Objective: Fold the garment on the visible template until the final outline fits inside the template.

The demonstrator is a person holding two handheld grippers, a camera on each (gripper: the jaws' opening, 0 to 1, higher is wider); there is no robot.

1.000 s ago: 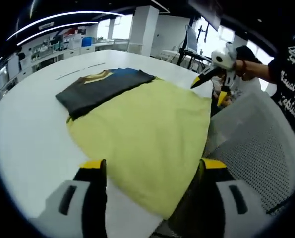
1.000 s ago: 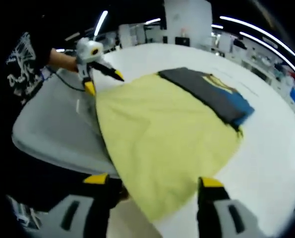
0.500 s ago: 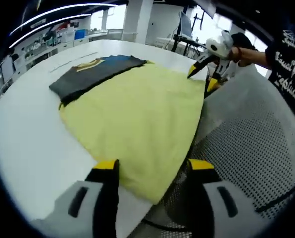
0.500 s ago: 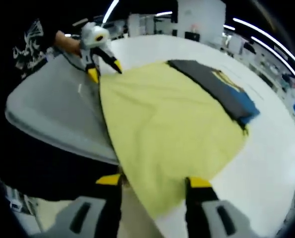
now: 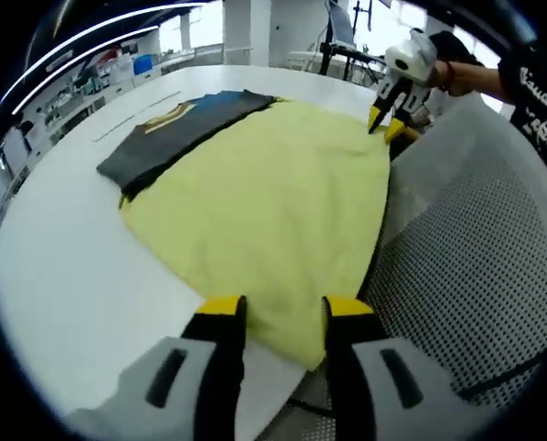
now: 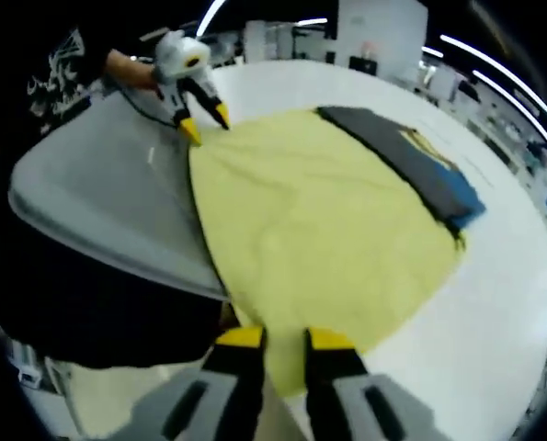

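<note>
You've got a big white table (image 5: pixel 62 266) in an open office-type room, with a mesh chair (image 5: pixel 457 276) pulled up at its edge. The yellow garment (image 5: pixel 264 193) is spread flat across it, a dark grey shirt (image 5: pixel 167 138) lying at its far side. Your left gripper (image 5: pixel 280 310) has its fingers narrowed onto the near hem corner, the cloth sitting right between the tips. Your right gripper (image 6: pixel 278 339) is pinched in close on the other corner, same deal.
</note>
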